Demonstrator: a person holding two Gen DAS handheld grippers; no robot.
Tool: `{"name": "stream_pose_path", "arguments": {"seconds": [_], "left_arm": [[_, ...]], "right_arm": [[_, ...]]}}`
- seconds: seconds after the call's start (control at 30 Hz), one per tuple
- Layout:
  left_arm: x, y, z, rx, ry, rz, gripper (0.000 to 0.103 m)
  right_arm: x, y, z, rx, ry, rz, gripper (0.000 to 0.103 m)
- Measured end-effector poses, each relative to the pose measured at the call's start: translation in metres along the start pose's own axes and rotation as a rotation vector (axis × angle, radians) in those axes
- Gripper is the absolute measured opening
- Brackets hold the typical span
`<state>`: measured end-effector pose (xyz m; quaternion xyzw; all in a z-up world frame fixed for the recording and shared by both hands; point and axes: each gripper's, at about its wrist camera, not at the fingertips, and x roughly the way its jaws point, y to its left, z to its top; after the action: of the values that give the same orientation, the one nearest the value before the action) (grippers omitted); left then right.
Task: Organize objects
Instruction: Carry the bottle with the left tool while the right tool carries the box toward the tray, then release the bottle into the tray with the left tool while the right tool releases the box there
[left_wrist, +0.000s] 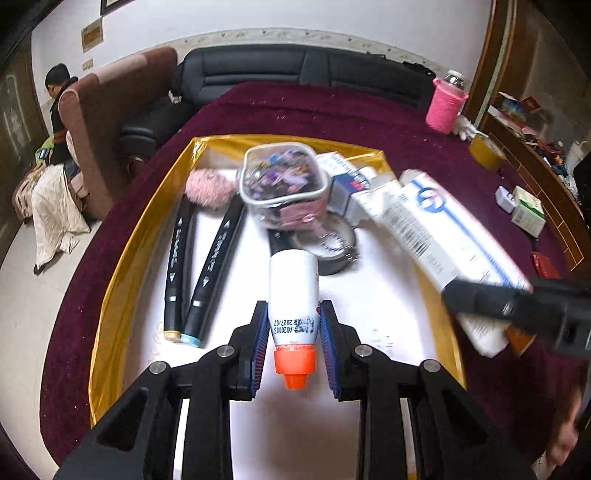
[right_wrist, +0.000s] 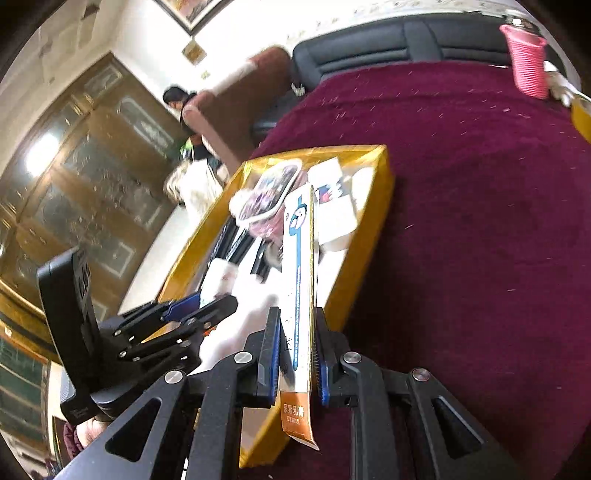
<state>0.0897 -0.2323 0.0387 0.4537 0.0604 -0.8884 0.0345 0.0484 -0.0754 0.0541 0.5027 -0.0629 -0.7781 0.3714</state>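
My left gripper (left_wrist: 294, 325) is shut on a small white bottle with an orange cap (left_wrist: 293, 306), held over the gold-rimmed tray (left_wrist: 122, 258). My right gripper (right_wrist: 297, 343) is shut on a long white and blue box with an orange end (right_wrist: 300, 288), held above the tray's right wall (right_wrist: 369, 236). The box (left_wrist: 443, 236) and the right gripper's body (left_wrist: 517, 306) also show in the left wrist view. The left gripper (right_wrist: 184, 314) shows in the right wrist view. In the tray lie two black markers (left_wrist: 195, 273), a pink fluffy thing (left_wrist: 208, 186), a clear pouch of small items (left_wrist: 282, 184) and white boxes (left_wrist: 347, 181).
The tray sits on a maroon cloth (left_wrist: 314, 114). On the cloth stand a pink knitted bottle sleeve (left_wrist: 445, 107), a yellow tape roll (left_wrist: 484, 149) and small boxes (left_wrist: 526, 210). A black sofa (left_wrist: 295, 70), a brown chair (left_wrist: 110, 122) and a seated person (left_wrist: 59, 110) lie beyond.
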Motion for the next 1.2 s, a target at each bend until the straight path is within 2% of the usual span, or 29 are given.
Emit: {"name": "stream_pose_path", "arguments": {"seconds": [0.3, 0.57, 0.63, 0.8, 0.87, 0.93, 1.03, 1.13, 1.17, 1.2], "left_arm": [[0.015, 0.017, -0.001, -0.045, 0.028, -0.016, 0.026], [0.017, 0.022, -0.003, -0.066, 0.030, -0.031, 0.027], [0.015, 0.023, -0.003, -0.069, 0.028, -0.034, 0.037], [0.006, 0.028, -0.006, -0.095, 0.010, -0.053, 0.044], [-0.001, 0.030, -0.007, -0.106, -0.004, -0.044, 0.051], [-0.006, 0.033, -0.008, -0.114, -0.011, -0.028, 0.064], [-0.012, 0.038, -0.010, -0.135, -0.013, -0.012, 0.074], [-0.023, 0.043, -0.013, -0.159, -0.032, -0.013, 0.077], [-0.028, 0.044, -0.014, -0.162, -0.043, -0.008, 0.079], [-0.032, 0.044, -0.015, -0.164, -0.053, -0.003, 0.082]], "right_arm": [[0.055, 0.029, -0.003, -0.026, 0.105, -0.034, 0.019], [0.057, 0.034, -0.002, -0.037, 0.097, -0.082, 0.020], [0.056, 0.035, -0.004, -0.038, 0.097, -0.088, 0.021], [0.054, 0.037, -0.007, -0.041, 0.111, -0.073, 0.022], [0.053, 0.039, -0.010, -0.040, 0.114, -0.083, 0.022], [0.051, 0.038, -0.012, -0.038, 0.116, -0.078, 0.024], [0.047, 0.035, -0.013, -0.010, 0.108, -0.055, 0.033], [0.041, 0.035, -0.013, 0.004, 0.087, -0.035, 0.049], [0.037, 0.035, -0.014, 0.007, 0.073, -0.034, 0.059], [0.033, 0.035, -0.014, 0.010, 0.057, -0.020, 0.061]]}}
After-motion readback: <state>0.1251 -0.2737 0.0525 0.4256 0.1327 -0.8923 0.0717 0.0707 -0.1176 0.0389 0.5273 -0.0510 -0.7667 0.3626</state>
